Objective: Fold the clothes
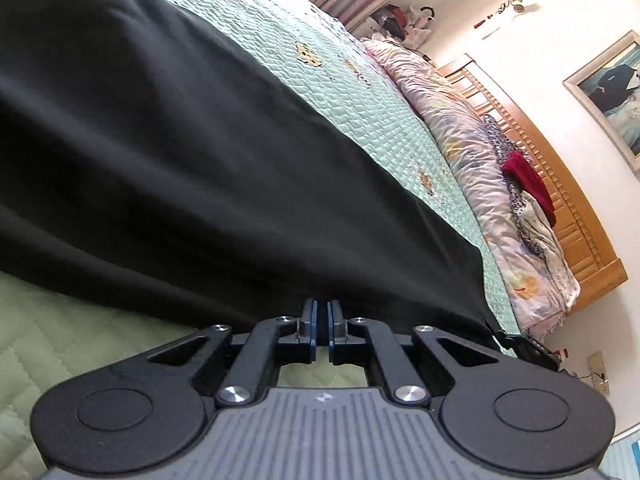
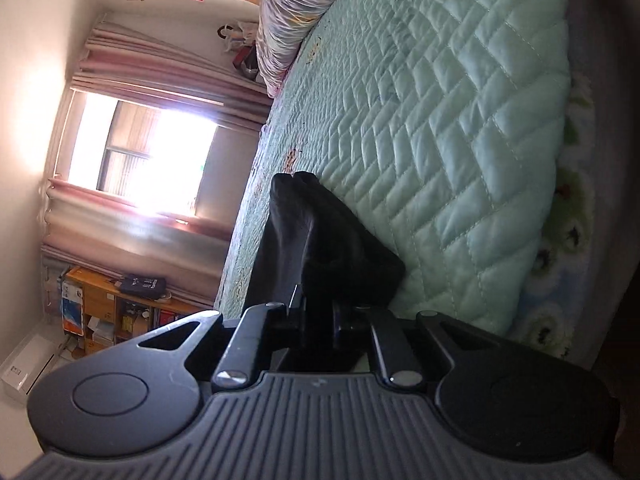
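Observation:
A black garment (image 1: 192, 168) lies spread across the pale green quilted bedspread (image 1: 340, 64) and fills most of the left wrist view. My left gripper (image 1: 322, 310) sits at its near edge, jaws pinched together on the hem. In the right wrist view a bunched, folded part of the same black garment (image 2: 320, 248) rises from between the fingers of my right gripper (image 2: 318, 312), which is shut on it, above the bedspread (image 2: 440, 120).
A rumpled floral duvet (image 1: 472, 152) and a pile of clothes with a dark red piece (image 1: 528, 184) lie along the wooden headboard (image 1: 560, 200). A framed picture (image 1: 616, 92) hangs on the wall. A bright window (image 2: 148, 152) with pink curtains and a cluttered shelf (image 2: 112, 308) stand beyond the bed.

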Motion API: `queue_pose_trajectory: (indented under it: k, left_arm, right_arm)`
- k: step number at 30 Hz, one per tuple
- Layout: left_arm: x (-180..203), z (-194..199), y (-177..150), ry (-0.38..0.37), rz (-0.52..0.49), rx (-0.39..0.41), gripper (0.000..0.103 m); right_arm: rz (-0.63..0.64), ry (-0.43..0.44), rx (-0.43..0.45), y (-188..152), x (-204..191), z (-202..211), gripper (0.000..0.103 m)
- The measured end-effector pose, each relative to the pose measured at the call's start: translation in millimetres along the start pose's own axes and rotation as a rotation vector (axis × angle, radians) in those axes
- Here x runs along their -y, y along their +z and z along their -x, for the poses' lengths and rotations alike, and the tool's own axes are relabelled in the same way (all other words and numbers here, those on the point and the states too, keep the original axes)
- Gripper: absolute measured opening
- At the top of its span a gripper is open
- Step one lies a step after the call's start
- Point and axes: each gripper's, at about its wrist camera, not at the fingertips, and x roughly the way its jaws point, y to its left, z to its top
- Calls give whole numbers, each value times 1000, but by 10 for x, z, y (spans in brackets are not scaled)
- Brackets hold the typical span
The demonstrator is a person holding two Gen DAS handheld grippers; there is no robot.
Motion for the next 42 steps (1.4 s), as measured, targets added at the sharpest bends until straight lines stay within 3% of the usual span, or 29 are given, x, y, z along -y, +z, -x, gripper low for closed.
queue_pose_trajectory:
  k: [6,8,13,15,18,22,28,35,42]
  left_arm:
    - [-40,105,14,-23,85,19,18]
    - [-78,199,35,-40,119,51,20]
    - [-173,503,117,-41,138,149,39]
    - [-248,518,112,-28,204,163,53]
    - [-368,494,85,-20,300,161,54]
    - [-461,451,50,-42,358,152,55]
    - [-534,327,9,13,439,142,56]
    - [-531,271,-11,71,540,227,57]
    - [-457,169,27,98,534,286,70]
  right_arm:
    - [-130,36,5,-26,81,14,13]
    - [-95,-5,4,-22,44,15,12]
    - [-59,-39,-4,7,-8,-30,10]
    - [-63,-38,-12,17,17,-21,10]
    - [-81,-39,-21,21,17,-8,11]
    - [-77,-35,-24,-17,-70,107,26]
    - [11,-6,-16,-207,-377,303,52]
    - [145,76,-37,-499,-867,364,54]
    - [255,107,-125,-791,-1113,129,59]
